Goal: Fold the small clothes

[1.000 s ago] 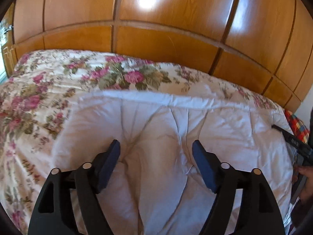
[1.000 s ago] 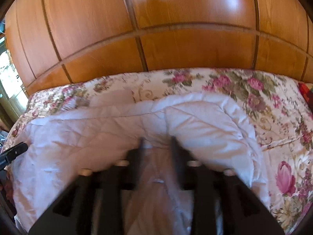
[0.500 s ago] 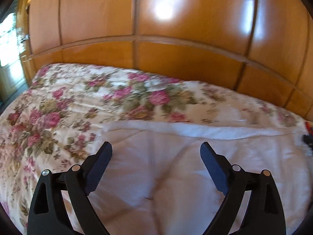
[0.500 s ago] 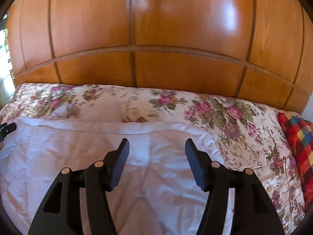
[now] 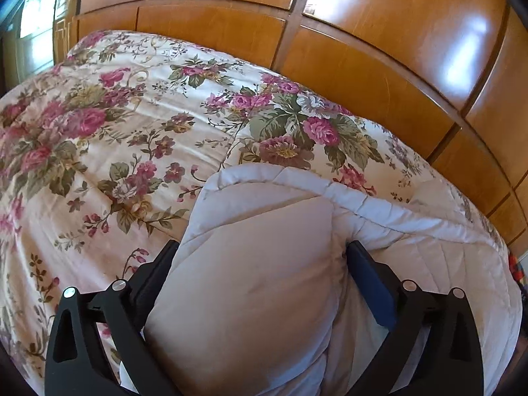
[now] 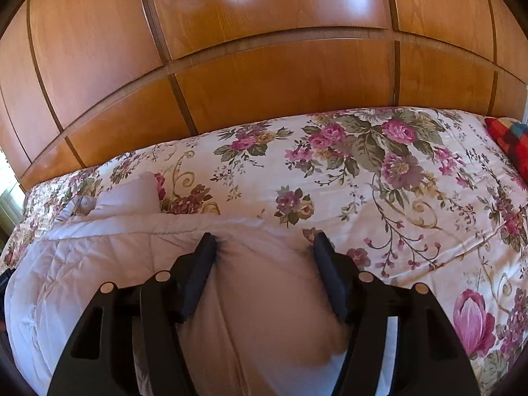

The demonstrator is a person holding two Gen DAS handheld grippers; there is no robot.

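Observation:
A white quilted padded cloth lies folded on a floral bedspread. My left gripper is at the cloth's left end, jaws wide and still opening. A puffy fold of the cloth bulges up between its fingers and fills the gap. In the right wrist view the same white cloth runs off to the left. My right gripper straddles the cloth's right corner with its jaws opening. The cloth sits between the fingers, and I see no pinch.
Glossy wooden wardrobe panels rise right behind the bed. The floral bedspread stretches bare to the right of the cloth. A red checked fabric lies at the bed's far right corner.
Both grippers have come down onto the white cloth and spread wider. The left one has shifted to the cloth's left end, where a fold now bulges between its fingers.

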